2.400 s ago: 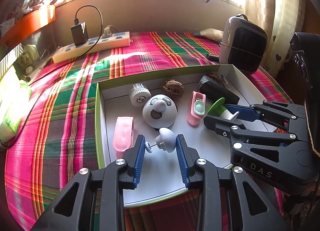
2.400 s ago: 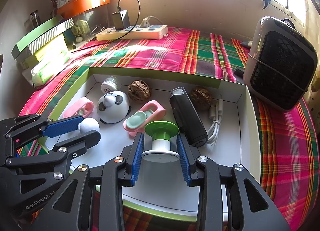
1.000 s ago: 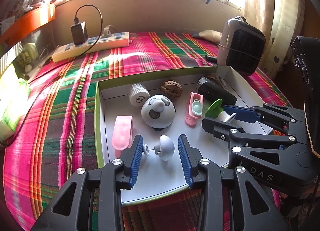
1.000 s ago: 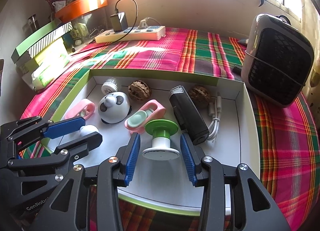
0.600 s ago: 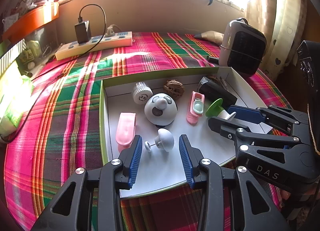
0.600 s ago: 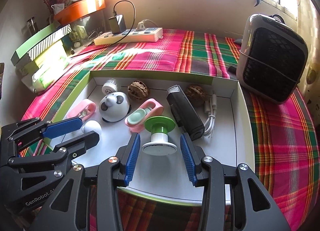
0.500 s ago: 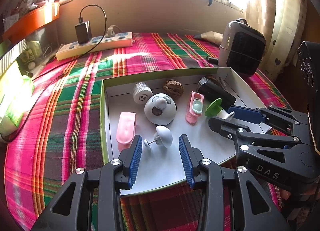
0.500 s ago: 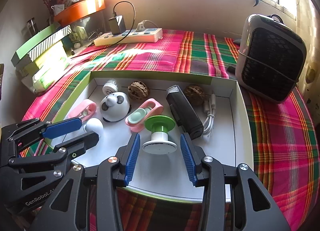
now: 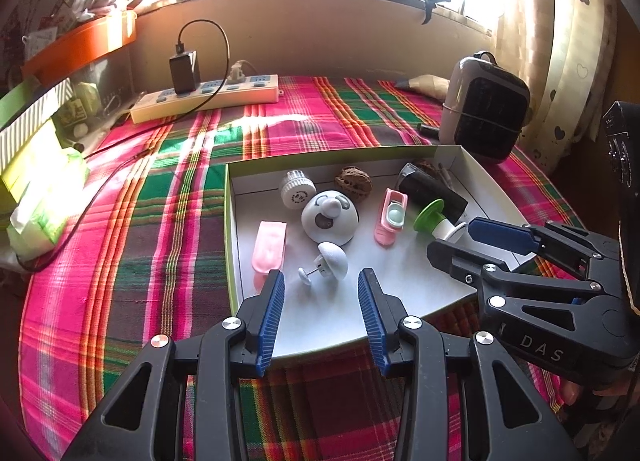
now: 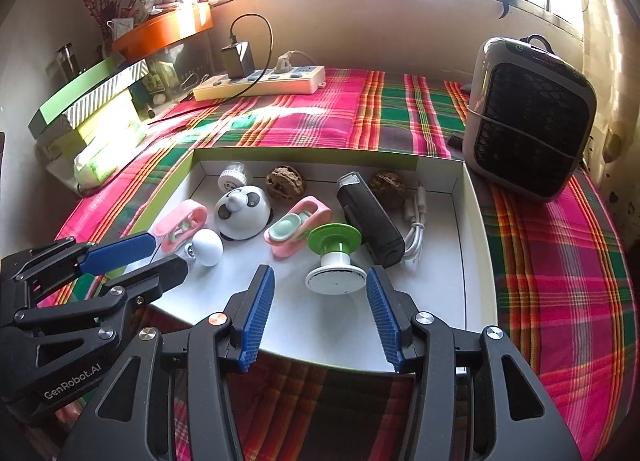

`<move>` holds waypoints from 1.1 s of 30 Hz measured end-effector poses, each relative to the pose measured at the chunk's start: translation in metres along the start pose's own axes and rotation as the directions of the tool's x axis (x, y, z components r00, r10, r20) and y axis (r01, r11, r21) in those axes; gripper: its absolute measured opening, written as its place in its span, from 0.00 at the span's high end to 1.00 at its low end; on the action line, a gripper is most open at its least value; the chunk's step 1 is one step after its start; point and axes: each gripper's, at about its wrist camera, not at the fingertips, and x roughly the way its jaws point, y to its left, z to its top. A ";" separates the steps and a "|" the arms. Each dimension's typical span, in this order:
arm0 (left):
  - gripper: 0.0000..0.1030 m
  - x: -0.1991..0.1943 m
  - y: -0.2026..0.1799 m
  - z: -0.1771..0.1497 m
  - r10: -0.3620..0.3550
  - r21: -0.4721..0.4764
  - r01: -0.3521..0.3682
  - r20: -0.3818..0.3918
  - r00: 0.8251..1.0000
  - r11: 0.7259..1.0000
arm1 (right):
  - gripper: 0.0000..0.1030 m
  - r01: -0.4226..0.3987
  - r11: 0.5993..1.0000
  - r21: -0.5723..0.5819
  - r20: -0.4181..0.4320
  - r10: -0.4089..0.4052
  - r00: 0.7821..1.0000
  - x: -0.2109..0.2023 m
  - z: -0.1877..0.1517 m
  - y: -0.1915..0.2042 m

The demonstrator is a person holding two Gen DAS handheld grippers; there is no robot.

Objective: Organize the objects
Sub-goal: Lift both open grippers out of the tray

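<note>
A white tray with green walls [image 10: 304, 157] lies on the plaid cloth and holds small objects. My right gripper [image 10: 319, 277] has its jaws opening. The white base of a green-topped spool [image 10: 335, 257] stands between the tips, untouched by the pads. In the left wrist view the spool [image 9: 430, 215] sits just beyond the right gripper [image 9: 452, 239]. My left gripper [image 9: 320, 281] is open over the tray [image 9: 228, 221], its front edge below it. A white mushroom-shaped knob [image 9: 332, 257] lies just past its tips. The right wrist view shows that knob [image 10: 206, 247] beside the left gripper [image 10: 170, 251].
Also in the tray are a panda dome [image 10: 242, 213], two pink clips [image 10: 298, 227], two walnuts [image 10: 286, 181], a black device [image 10: 370, 217], a white cable [image 10: 414, 227] and a ribbed cap [image 10: 231, 178]. A heater [image 10: 528, 117] stands at right, a power strip [image 10: 260, 83] at the back, boxes [image 10: 100, 109] at left.
Both grippers have let go and drawn back slightly toward the tray's front edge. The knob now lies ahead of the left tips. The right jaws have spread wider around the spool.
</note>
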 end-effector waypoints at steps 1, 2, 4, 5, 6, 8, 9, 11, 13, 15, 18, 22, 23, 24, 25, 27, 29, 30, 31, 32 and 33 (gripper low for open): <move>0.64 -0.001 0.000 -0.001 0.003 -0.001 -0.003 0.000 1.000 1.000 | 0.52 0.002 1.000 0.001 0.003 -0.002 1.000 -0.001 -0.001 0.001; 0.64 -0.003 0.000 -0.002 0.004 -0.001 -0.004 0.002 1.000 1.000 | 0.52 0.004 1.000 0.002 0.005 -0.004 1.000 -0.003 -0.001 0.001; 0.64 -0.005 0.000 -0.004 0.006 -0.002 -0.006 0.006 1.000 1.000 | 0.52 0.006 1.000 0.006 0.013 -0.006 1.000 -0.006 -0.002 0.002; 0.64 -0.007 0.000 -0.004 0.009 -0.003 -0.009 0.009 1.000 1.000 | 0.52 0.006 1.000 0.007 0.015 -0.006 1.000 -0.008 -0.003 0.002; 0.64 -0.008 0.000 -0.005 0.011 -0.002 -0.011 0.011 1.000 1.000 | 0.52 0.006 1.000 0.006 0.017 -0.006 1.000 -0.009 -0.003 0.002; 0.64 -0.012 0.000 -0.006 0.013 -0.005 -0.013 0.013 1.000 1.000 | 0.52 0.010 1.000 0.004 0.022 -0.010 1.000 -0.013 -0.004 0.004; 0.64 -0.013 0.000 -0.007 0.012 -0.005 -0.012 0.016 1.000 1.000 | 0.52 0.010 1.000 0.006 0.025 -0.010 1.000 -0.014 -0.005 0.004; 0.64 -0.017 0.000 -0.008 0.017 -0.005 -0.016 0.018 1.000 1.000 | 0.52 0.009 1.000 0.008 0.031 -0.009 0.999 -0.018 -0.006 0.005; 0.64 -0.019 -0.001 -0.010 0.016 -0.005 -0.016 0.022 1.000 1.000 | 0.52 0.010 1.000 0.006 0.037 -0.010 0.999 -0.021 -0.007 0.006; 0.64 -0.023 -0.002 -0.012 0.019 -0.004 -0.019 0.025 1.000 1.000 | 0.52 0.012 1.000 0.009 0.043 -0.012 0.999 -0.025 -0.009 0.007; 0.64 -0.027 -0.004 -0.014 0.022 -0.005 -0.022 0.031 0.999 1.000 | 0.52 0.013 1.000 0.010 0.052 -0.013 0.999 -0.030 -0.011 0.007; 0.64 -0.033 -0.006 -0.017 0.027 -0.007 -0.026 0.035 0.999 1.000 | 0.52 0.016 1.000 0.012 0.064 -0.017 0.998 -0.037 -0.013 0.009; 0.64 -0.034 -0.006 -0.017 0.029 -0.007 -0.029 0.035 0.999 1.000 | 0.52 0.016 1.000 0.013 0.066 -0.017 0.998 -0.038 -0.014 0.009; 0.64 -0.035 -0.006 -0.018 0.034 -0.007 -0.034 0.037 0.999 0.999 | 0.52 0.017 1.000 0.015 0.068 -0.017 0.998 -0.040 -0.015 0.010; 0.64 -0.037 -0.007 -0.020 0.037 -0.008 -0.037 0.039 0.999 0.999 | 0.52 0.016 1.000 0.017 0.070 -0.017 0.997 -0.041 -0.016 0.010; 0.64 -0.039 -0.008 -0.022 0.038 -0.011 -0.037 0.039 0.999 0.999 | 0.52 0.019 1.000 0.021 0.070 -0.020 0.997 -0.043 -0.020 0.011; 0.64 -0.040 -0.008 -0.026 0.043 -0.015 -0.043 0.031 0.999 0.999 | 0.52 0.025 0.999 0.023 0.065 -0.027 0.997 -0.045 -0.024 0.012; 0.64 -0.041 -0.009 -0.028 0.052 -0.016 -0.052 0.027 0.998 0.999 | 0.52 0.030 0.999 0.025 0.059 -0.031 0.998 -0.046 -0.027 0.013; 0.64 -0.042 -0.009 -0.031 0.060 -0.017 -0.059 0.026 0.998 0.998 | 0.52 0.033 0.999 0.028 0.055 -0.034 0.998 -0.046 -0.029 0.012; 0.64 -0.042 -0.009 -0.034 0.061 -0.021 -0.060 0.022 0.998 0.998 | 0.52 0.033 0.999 0.034 0.051 -0.035 0.998 -0.047 -0.032 0.012; 0.64 -0.042 -0.009 -0.037 0.059 -0.027 -0.059 0.014 0.998 0.998 | 0.52 0.033 0.999 0.040 0.043 -0.035 0.998 -0.047 -0.035 0.012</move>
